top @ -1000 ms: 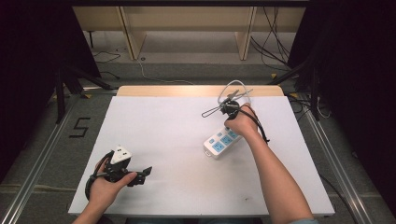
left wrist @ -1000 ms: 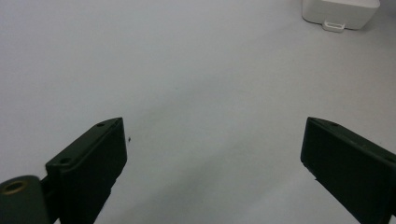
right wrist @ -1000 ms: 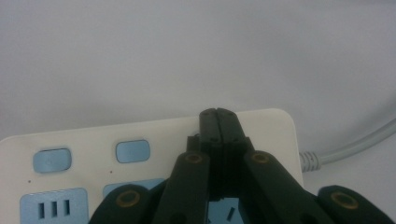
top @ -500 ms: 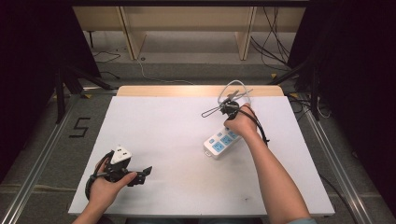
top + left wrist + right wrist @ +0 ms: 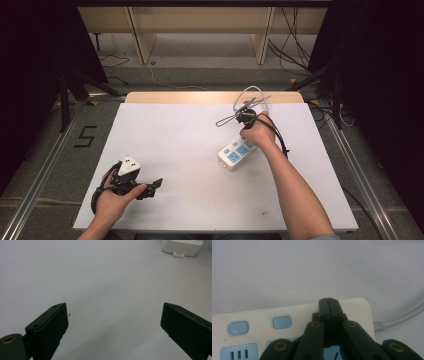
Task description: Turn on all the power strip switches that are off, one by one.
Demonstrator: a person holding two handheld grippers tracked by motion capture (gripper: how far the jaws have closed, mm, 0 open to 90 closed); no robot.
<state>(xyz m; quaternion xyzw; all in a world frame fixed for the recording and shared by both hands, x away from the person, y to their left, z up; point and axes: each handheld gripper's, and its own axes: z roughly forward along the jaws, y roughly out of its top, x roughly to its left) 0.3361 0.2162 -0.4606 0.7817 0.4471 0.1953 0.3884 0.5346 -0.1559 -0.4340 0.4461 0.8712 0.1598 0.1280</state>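
Note:
A white power strip (image 5: pixel 234 153) with blue sockets lies on the white table (image 5: pixel 190 140), right of the middle. Its grey cable (image 5: pixel 248 94) loops off toward the far edge. The person's right hand (image 5: pixel 257 131) hovers over the strip's cable end. In the right gripper view my right gripper (image 5: pixel 328 300) is shut, with nothing between its jaws. Its tips lie over the power strip (image 5: pixel 287 312) near the blue buttons and the cable (image 5: pixel 402 316); I cannot tell whether they touch. My left gripper (image 5: pixel 152 186) rests near the front left, open wide (image 5: pixel 113 322), aimed across bare table toward the power strip (image 5: pixel 181 246).
A wooden strip (image 5: pixel 200 97) runs along the table's far edge. Metal rails (image 5: pixel 45 165) flank both sides. A "5" mark (image 5: pixel 86 136) is on the floor at the left. Shelf legs (image 5: pixel 137 35) and loose cables stand beyond the table.

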